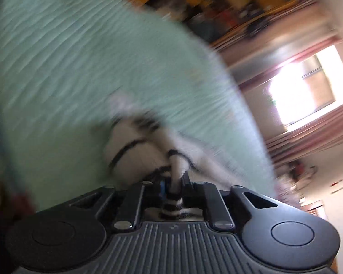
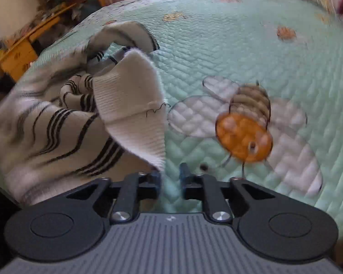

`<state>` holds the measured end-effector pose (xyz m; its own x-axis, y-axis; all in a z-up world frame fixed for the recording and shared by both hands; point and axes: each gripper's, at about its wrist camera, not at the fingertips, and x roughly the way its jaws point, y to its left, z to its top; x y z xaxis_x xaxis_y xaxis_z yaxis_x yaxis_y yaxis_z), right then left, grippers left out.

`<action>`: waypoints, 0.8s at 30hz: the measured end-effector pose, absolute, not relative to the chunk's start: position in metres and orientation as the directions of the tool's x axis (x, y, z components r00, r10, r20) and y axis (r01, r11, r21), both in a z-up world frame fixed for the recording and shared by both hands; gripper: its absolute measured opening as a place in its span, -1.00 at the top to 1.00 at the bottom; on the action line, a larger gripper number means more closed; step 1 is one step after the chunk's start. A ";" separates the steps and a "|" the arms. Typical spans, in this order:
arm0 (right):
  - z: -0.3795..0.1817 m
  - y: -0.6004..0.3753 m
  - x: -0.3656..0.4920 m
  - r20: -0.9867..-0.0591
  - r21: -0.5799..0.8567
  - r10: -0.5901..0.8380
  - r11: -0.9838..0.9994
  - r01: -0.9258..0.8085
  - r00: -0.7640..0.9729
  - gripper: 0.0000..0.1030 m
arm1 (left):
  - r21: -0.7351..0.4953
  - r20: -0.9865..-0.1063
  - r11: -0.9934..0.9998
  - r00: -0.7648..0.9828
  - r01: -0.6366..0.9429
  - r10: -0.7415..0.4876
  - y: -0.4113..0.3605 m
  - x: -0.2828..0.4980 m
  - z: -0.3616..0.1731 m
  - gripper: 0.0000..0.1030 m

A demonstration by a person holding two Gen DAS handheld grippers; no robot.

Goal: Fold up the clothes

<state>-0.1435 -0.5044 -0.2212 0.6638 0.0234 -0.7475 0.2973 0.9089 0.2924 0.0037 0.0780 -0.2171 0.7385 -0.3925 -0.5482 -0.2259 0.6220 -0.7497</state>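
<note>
A white knit garment with thin black stripes (image 2: 57, 125) lies bunched on the mint quilted bed cover (image 2: 240, 45), at the left of the right wrist view. Its ribbed white cuff (image 2: 135, 105) hangs down, and its tip touches the left finger of my right gripper (image 2: 170, 178). That gripper is open, with quilt showing through the gap. In the blurred left wrist view, my left gripper (image 1: 173, 182) is shut on a striped fold of the garment (image 1: 130, 143), lifted over the bed cover (image 1: 80, 68).
An orange and brown bee patch (image 2: 244, 134) is stitched on the quilt ahead of the right gripper. Yellow shelves with clutter (image 2: 18, 52) stand beyond the bed's left edge. A bright window with curtains (image 1: 292, 91) is off to the right of the left gripper.
</note>
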 end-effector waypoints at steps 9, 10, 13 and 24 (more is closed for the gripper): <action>-0.126 -0.454 -0.171 -0.397 0.119 -0.125 0.975 0.186 0.909 -0.65 | -0.742 -0.550 0.653 0.695 -0.152 -0.464 0.059 -0.011 -0.218 0.20; -0.130 -0.442 -0.162 -0.414 0.060 -0.122 0.985 0.161 0.902 -0.65 | -0.730 -0.550 0.674 0.685 -0.117 -0.477 0.052 -0.015 -0.211 0.20; -0.146 -0.417 -0.137 -0.468 -0.070 -0.127 0.992 0.107 0.875 -0.63 | -0.665 -0.564 0.746 0.669 -0.020 -0.485 0.032 -0.034 -0.189 0.20; -0.184 -0.432 -0.097 -0.594 -0.095 -0.210 0.977 0.192 0.776 0.80 | -0.555 -0.550 0.768 0.552 0.320 -0.627 -0.064 -0.046 -0.124 -0.17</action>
